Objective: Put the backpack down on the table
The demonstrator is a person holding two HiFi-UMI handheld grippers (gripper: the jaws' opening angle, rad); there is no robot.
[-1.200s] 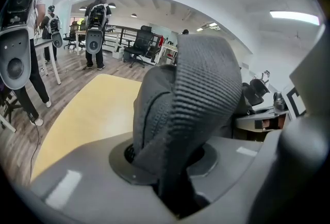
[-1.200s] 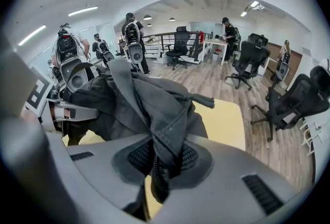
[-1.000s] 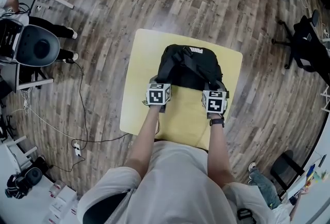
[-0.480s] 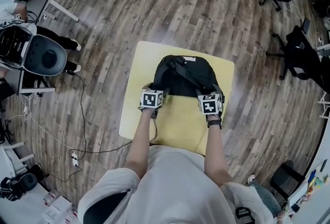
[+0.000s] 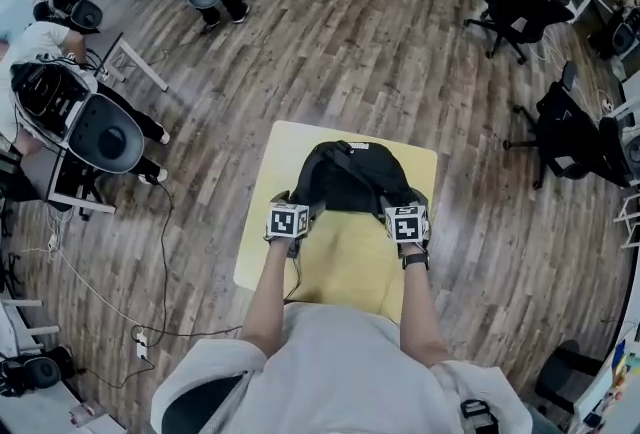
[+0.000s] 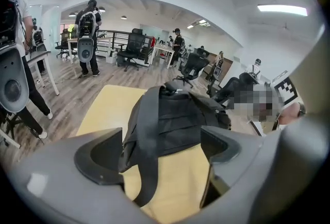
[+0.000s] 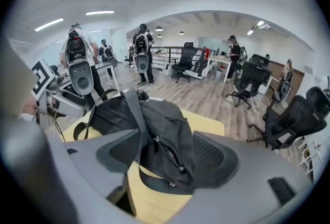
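Note:
A black backpack (image 5: pixel 350 177) lies on the small yellow table (image 5: pixel 345 257). My left gripper (image 5: pixel 298 209) hovers at its near left corner, and my right gripper (image 5: pixel 412 206) at its near right corner. Both pairs of jaws are opening. In the left gripper view a black strap (image 6: pixel 146 166) of the backpack (image 6: pixel 178 117) runs down between the wide-apart jaws of the left gripper (image 6: pixel 160 156), and no pad presses it. In the right gripper view the backpack's zipped corner (image 7: pixel 172 158) shows between the spread jaws of the right gripper (image 7: pixel 165 163), which hold nothing.
Wooden floor surrounds the table. Office chairs (image 5: pixel 560 137) stand at the right. People wearing gear (image 5: pixel 75 117) stand by desks at the left. A cable (image 5: pixel 160 252) trails over the floor left of the table's edge (image 5: pixel 250 242).
Both grippers have let go of the backpack and lifted off its near edge with jaws spread. The backpack rests on the table. The head view now takes in more of the room.

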